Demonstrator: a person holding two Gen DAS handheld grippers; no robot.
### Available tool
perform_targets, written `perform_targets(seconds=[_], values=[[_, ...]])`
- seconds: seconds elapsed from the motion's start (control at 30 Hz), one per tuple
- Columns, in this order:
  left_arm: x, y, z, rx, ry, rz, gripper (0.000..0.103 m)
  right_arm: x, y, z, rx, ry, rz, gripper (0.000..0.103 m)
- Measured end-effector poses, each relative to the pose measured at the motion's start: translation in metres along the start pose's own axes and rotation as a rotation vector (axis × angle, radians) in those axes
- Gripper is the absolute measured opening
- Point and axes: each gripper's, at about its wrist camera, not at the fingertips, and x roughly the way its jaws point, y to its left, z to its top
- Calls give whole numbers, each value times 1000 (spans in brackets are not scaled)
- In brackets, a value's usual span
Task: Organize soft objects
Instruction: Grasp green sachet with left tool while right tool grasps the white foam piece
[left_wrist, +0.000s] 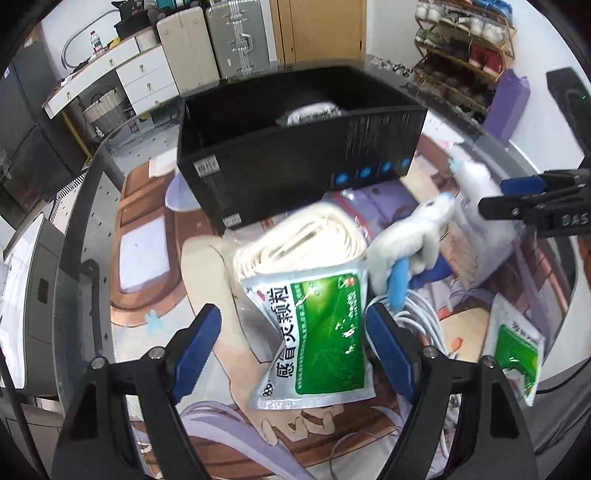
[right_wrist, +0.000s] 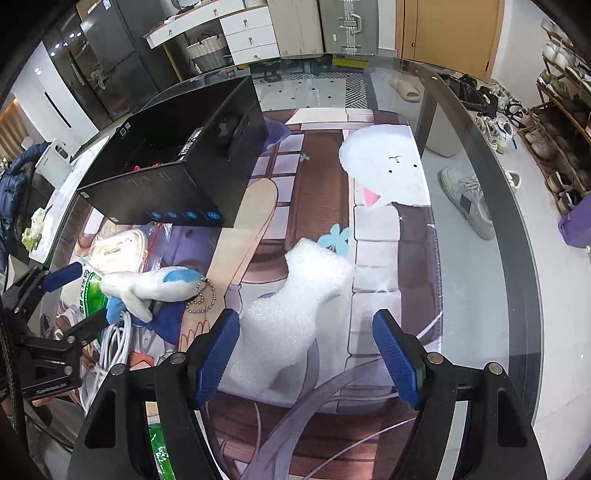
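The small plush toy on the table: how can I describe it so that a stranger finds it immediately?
Start at the big black box on the illustrated table mat. In front of it lies a pile with a green medicine sachet and white cables; the plush toy rests on top. Only it is furry, white with blue patches, and has a metal bead chain.

The right gripper (right_wrist: 306, 350) hung with its blue-padded jaws spread wide, a crumpled white foam sheet (right_wrist: 295, 314) lying on the printed mat (right_wrist: 376, 258) between and beyond them. To the left a white and blue plush toy (right_wrist: 155, 286) with a bead chain (right_wrist: 201, 299) lay across a coiled white cable (right_wrist: 118, 343), near a bagged cream strap (right_wrist: 118, 247). A black box (right_wrist: 177, 177) stood open behind them. At the left edge the left gripper (right_wrist: 79, 295) seemed to straddle a green sachet (right_wrist: 90, 295), though blur hid any contact
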Motion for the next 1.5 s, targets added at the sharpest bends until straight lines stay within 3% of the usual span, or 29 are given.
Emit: perform_targets(seconds=[0.1, 0.2, 0.37, 0.6, 0.87, 1.23, 1.5], values=[[0, 2, 0, -9, 9, -12, 81, 2, 0, -1, -3, 2, -4, 76], [1, 5, 2, -25, 31, -64, 53, 5, 3, -2, -15, 11, 0, 76], [4, 9, 1, -15, 54, -38, 49, 9, 7, 0, -11, 11, 15, 73], [2, 23, -4, -42, 52, -16, 42, 9, 21, 0, -79, 11, -15, 43], [-3, 37, -9, -70, 53, 13, 41, 1, 35, -3, -92, 23, 88, 42], [-14, 39, -6, -78, 28, 2, 37, -16, 61, -10, -160, -13, 96, 42], [-15, 33, -4, -67, 31, -2, 27, -18, 64, -7, -169, -20, 106, 42]])
